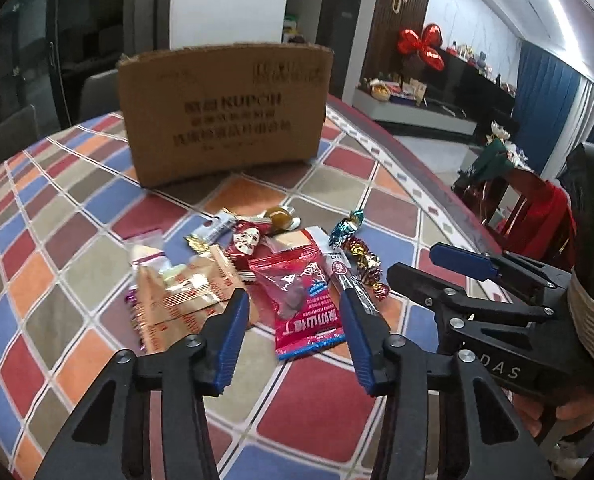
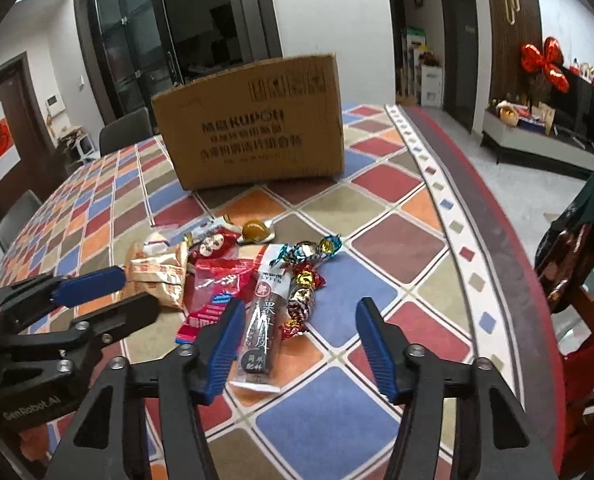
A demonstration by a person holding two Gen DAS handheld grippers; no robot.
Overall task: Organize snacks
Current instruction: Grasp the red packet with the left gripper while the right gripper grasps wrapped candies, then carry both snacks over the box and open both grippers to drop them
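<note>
- Spanning the view, my bench (image 1: 77, 208) carries everything within reach.
- Box (image 1: 225, 112) stands behind the pile, probably as the bin.
- Snacks (image 1: 297, 292) lie heaped before it.
- Left tool (image 1: 293, 312) and right tool (image 2: 297, 320) hover apart, empty, above them.

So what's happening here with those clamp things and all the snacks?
A person is holding a two-finger gripper in each hand over a pile of snacks on a checked tablecloth. The left gripper is poised over a red packet; the right gripper hovers by a long dark packet and foil-wrapped candies. Neither is gripping anything yet. A cardboard box stands behind the pile, probably where the snacks will go.
</note>
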